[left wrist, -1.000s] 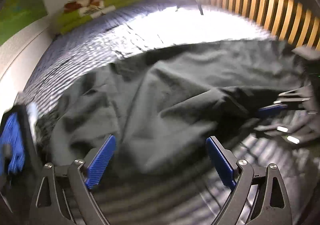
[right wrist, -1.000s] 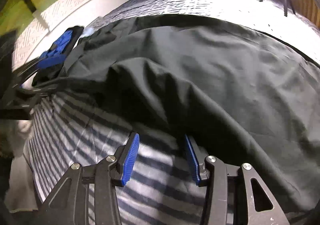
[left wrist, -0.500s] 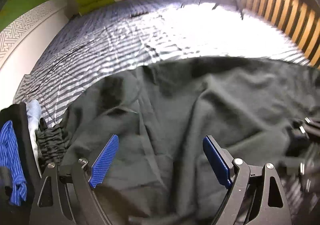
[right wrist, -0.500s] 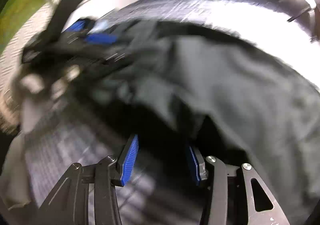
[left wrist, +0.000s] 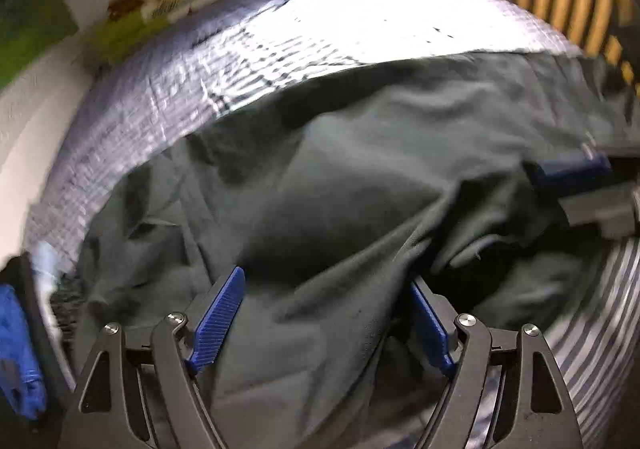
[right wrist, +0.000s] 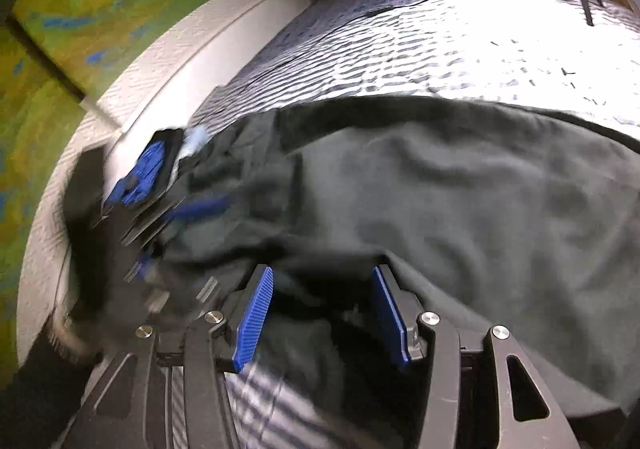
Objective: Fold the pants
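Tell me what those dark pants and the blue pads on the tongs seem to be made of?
The pants look like a thin, matte woven cloth, perhaps cotton or a blend: they crumple into soft folds without shine. The blue pads look like ribbed rubber or plastic, going by their fine grooves; which one I cannot tell.

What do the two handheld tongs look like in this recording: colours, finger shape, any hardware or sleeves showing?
Both match. The left tongs and right tongs have matte black angular linkage arms with triangular cut-outs and silver round pivot screws. Each finger carries a flat, ribbed bright-blue pad, long and narrow. No cables or markings are visible, and no sleeve or clothing can be made out.
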The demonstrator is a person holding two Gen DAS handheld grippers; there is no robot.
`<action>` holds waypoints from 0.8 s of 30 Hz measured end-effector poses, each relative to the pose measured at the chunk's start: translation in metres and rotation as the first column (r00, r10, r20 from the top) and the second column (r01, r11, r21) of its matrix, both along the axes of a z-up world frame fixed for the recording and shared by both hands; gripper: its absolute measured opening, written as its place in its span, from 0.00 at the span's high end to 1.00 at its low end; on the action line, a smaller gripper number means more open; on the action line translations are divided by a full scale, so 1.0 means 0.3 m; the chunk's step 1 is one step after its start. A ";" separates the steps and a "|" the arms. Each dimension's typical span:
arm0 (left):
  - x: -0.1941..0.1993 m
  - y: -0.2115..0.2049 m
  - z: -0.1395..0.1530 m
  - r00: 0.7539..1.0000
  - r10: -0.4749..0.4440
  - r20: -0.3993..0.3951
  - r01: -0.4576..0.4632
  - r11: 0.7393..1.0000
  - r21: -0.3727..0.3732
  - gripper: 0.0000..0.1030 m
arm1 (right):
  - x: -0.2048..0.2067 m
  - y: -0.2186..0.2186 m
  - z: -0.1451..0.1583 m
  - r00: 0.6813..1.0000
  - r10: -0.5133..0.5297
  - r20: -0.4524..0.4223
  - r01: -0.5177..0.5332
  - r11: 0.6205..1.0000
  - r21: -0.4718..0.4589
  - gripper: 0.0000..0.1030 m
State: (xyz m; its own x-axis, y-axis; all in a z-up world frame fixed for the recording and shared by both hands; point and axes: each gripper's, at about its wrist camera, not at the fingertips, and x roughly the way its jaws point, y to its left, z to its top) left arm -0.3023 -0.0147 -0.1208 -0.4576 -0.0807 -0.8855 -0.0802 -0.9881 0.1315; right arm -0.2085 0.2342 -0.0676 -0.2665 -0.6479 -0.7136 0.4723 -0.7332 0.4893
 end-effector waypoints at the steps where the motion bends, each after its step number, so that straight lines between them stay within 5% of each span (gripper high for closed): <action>1: -0.016 -0.025 -0.002 1.000 0.018 0.010 -0.018 0.999 0.049 0.20 | 0.019 -0.006 -0.001 0.999 0.019 -0.030 -0.017 0.998 0.052 0.53; 4: -0.023 -0.062 0.008 0.997 0.071 0.000 -0.071 0.994 0.086 0.20 | 0.053 -0.035 -0.023 0.992 0.102 -0.074 -0.086 0.978 0.189 0.53; 11: -0.005 -0.064 -0.002 0.998 0.053 0.014 -0.054 0.998 0.045 0.20 | 0.029 -0.101 -0.061 0.987 0.162 -0.003 -0.160 0.980 0.114 0.53; 16: 0.001 -0.080 -0.002 0.998 0.068 0.018 -0.069 0.995 0.076 0.20 | 0.050 -0.151 0.002 0.973 0.164 -0.165 -0.135 0.976 0.172 0.55; 21: 0.004 -0.112 0.000 0.996 0.088 0.017 -0.090 0.991 0.102 0.20 | 0.048 -0.259 0.005 0.941 0.251 -0.225 -0.185 0.943 0.277 0.69; 23: 0.005 -0.132 -0.001 0.994 0.108 0.025 -0.110 0.987 0.121 0.20 | 0.041 -0.315 -0.032 0.932 0.285 -0.225 -0.189 0.910 0.370 0.94; 24: 0.011 -0.140 0.002 0.993 0.116 0.029 -0.119 0.986 0.121 0.20 | 0.040 -0.323 -0.040 0.931 0.284 -0.227 -0.182 0.904 0.386 0.95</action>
